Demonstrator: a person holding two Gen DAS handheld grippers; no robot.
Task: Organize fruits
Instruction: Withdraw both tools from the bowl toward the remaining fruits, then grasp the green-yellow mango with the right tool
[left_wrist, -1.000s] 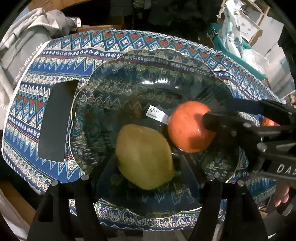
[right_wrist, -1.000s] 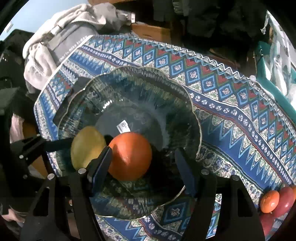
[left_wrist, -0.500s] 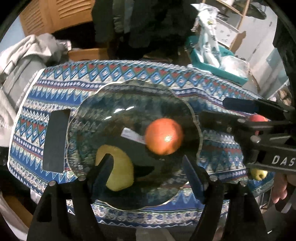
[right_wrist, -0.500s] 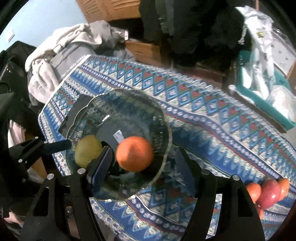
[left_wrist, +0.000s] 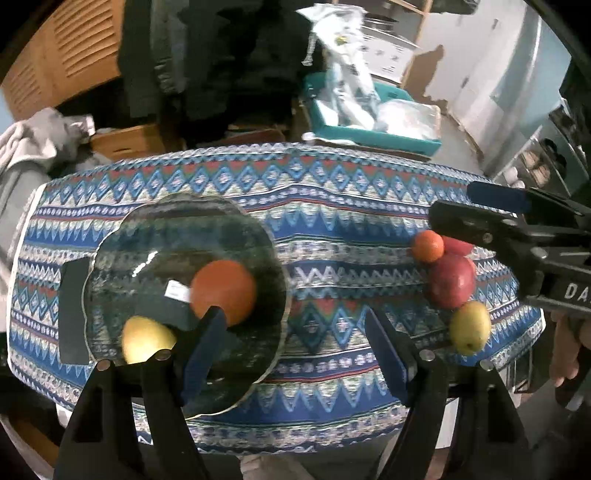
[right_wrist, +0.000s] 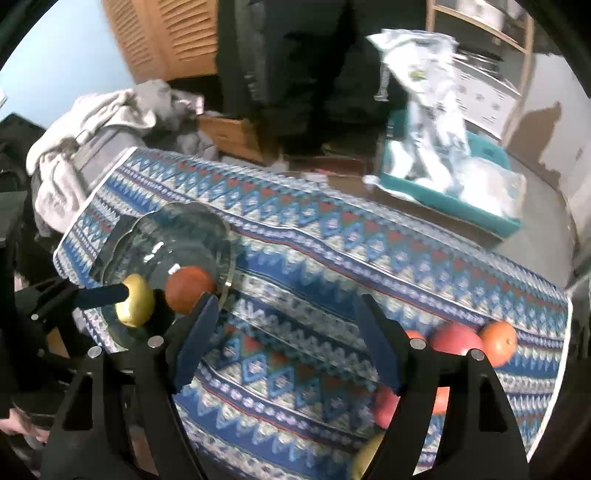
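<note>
Both my grippers are empty w/ jaws wide: left gripper (left_wrist: 295, 347) hangs over the glass plate's (left_wrist: 155, 229) right rim, right gripper (right_wrist: 284, 339) over bare tablecloth (right_wrist: 332, 258) right of the plate. In the plate: an orange (left_wrist: 223, 291) and a yellow fruit (left_wrist: 146, 339), close but I can't tell if touching. Well right of the plate sit a small orange (left_wrist: 427, 245), red apple (left_wrist: 451, 286) and yellow apple (left_wrist: 470, 326), clustered near the cloth's edge.
</note>
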